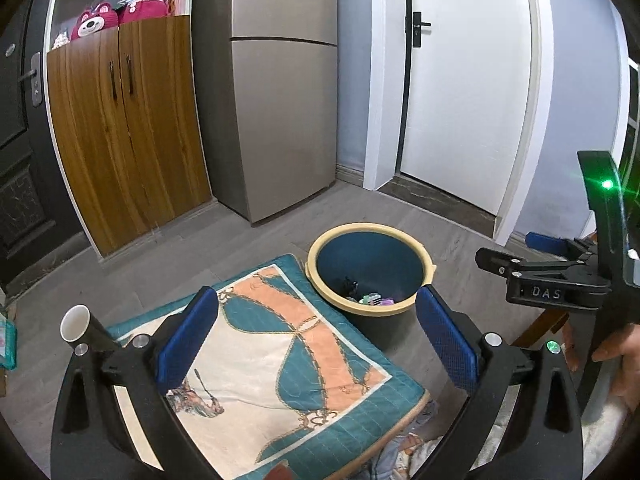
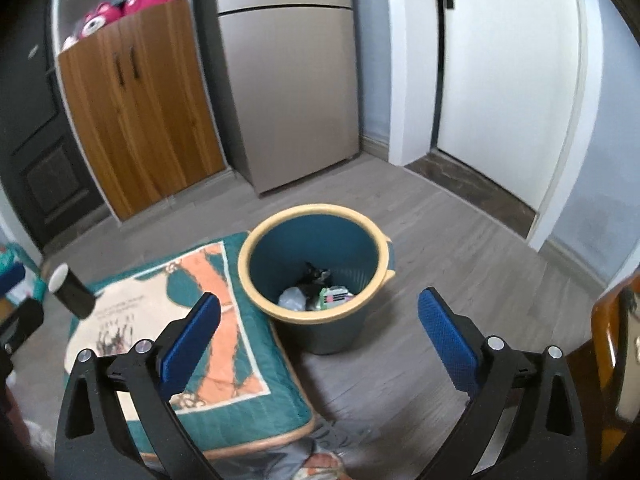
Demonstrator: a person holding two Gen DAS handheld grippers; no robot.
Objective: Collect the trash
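A teal bin [image 1: 370,258] [image 2: 316,240] with a pale yellow rim stands on the grey floor. Inside it lie a pale crumpled piece [image 2: 292,298], green and pink wrappers [image 2: 334,296] [image 1: 374,300] and something dark. My left gripper [image 1: 316,334] hovers open over a patterned cushion, short of the bin, with nothing between its blue pads. My right gripper [image 2: 318,332] is open too, with nothing in it, and points at the bin's near wall. In the left wrist view the right gripper [image 1: 510,250] shows from the side, right of the bin, with a hand [image 1: 616,360] on it.
A teal, orange and cream cushion [image 1: 280,360] [image 2: 224,360] lies left of the bin. A black tube with a white open end [image 1: 80,326] [image 2: 70,290] sits by the left gripper. Wooden cabinet [image 1: 128,128], fridge [image 1: 284,92] and white door [image 1: 464,80] stand behind; a wooden chair [image 2: 612,340] is at right.
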